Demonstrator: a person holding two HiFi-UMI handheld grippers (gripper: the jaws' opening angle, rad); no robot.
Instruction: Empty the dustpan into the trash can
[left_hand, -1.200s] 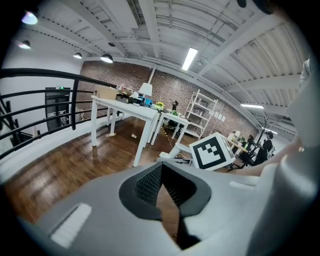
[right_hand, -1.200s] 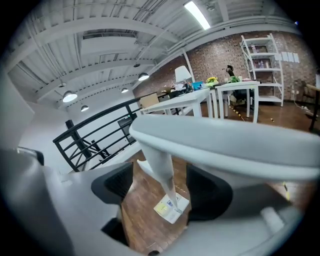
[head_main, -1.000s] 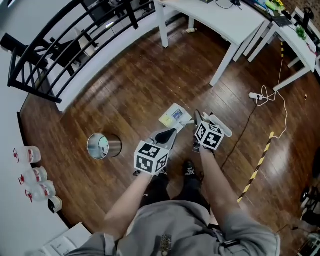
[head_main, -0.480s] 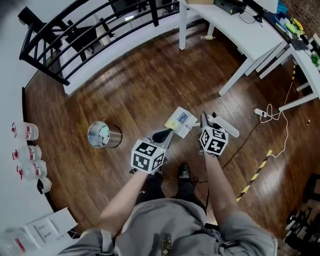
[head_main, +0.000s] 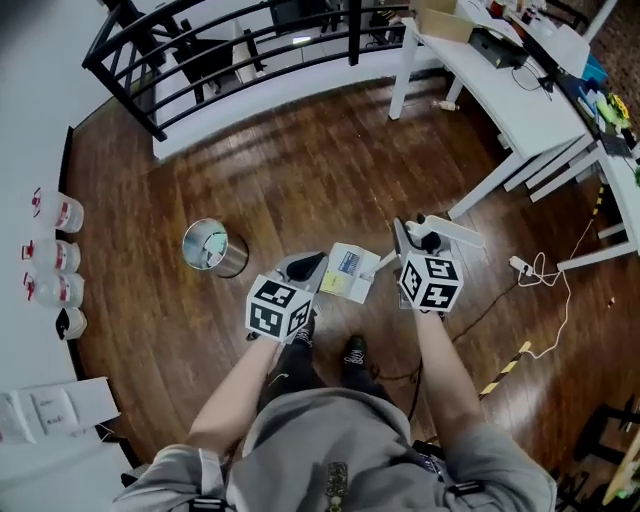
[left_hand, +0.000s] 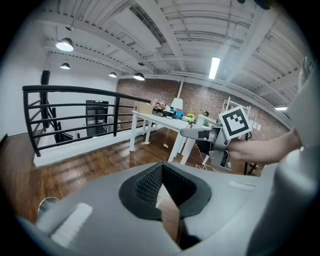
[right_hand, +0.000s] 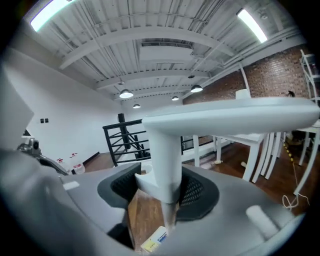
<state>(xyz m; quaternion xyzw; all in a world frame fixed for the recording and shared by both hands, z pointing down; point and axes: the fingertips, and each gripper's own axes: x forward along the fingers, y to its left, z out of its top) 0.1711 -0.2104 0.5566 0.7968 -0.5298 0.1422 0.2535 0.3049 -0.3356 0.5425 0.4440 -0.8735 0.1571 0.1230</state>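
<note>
Along the left edge, by the white wall: a row of clear plastic bottles with red labels (head_main: 52, 250) on the dark wooden plank floor (head_main: 300, 170). Right of them, upright on the floor: the round shiny metal trash can (head_main: 208, 248), open mouth up. Right again and nearer: the left gripper (left_hand: 162, 170), marker cube on top, jaws drawn together at the tips, gripping nothing, just beside the pan's left edge. Next, between the two grippers: the flat white plastic dustpan (head_main: 350, 272), held up by its handle, carrying yellow and blue-printed paper scraps, to the right of the trash can and clear of it, not above its mouth. Further right: the right gripper (right_hand: 161, 192), jaws having just been closing, now clamped from both sides on the upright white handle (right_hand: 164, 150) of the dustpan, black pads pressed to it. Far right: white worktops (head_main: 500, 95) on white legs, with a white power strip (head_main: 517, 265) and trailing cable on the floor below. Across the far side: a black metal railing (head_main: 250, 45).
</note>
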